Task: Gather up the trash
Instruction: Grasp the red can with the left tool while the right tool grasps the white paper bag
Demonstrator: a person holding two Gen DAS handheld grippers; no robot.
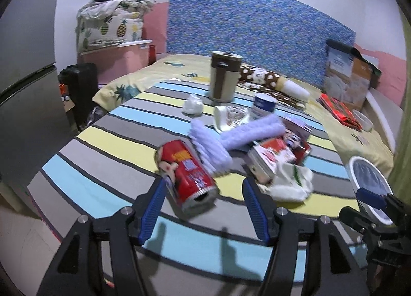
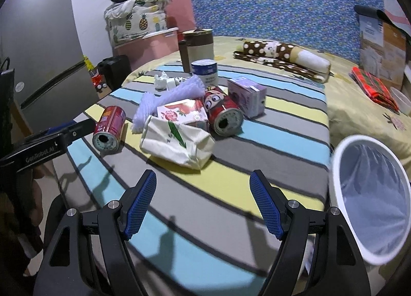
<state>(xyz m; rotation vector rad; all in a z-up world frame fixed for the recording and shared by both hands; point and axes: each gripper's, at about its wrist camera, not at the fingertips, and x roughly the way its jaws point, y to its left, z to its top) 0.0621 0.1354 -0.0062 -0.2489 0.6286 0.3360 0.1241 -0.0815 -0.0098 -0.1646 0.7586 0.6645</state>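
You are holding the left gripper [image 1: 203,188] wide open around the near end of a red soda can [image 1: 186,176] lying on the striped sheet [image 1: 102,157], pads not pressing it. Your right gripper [image 2: 203,180] is hanging open and empty, with the white lined bin [image 2: 370,201] just beside it.

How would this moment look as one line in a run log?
left tongs: open, nearing red can | right tongs: open, empty | bin: right of trash | nothing held

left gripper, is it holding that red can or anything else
Nothing is held. The left gripper is open with the red can lying between its fingers, not pinched. The right gripper is empty too.
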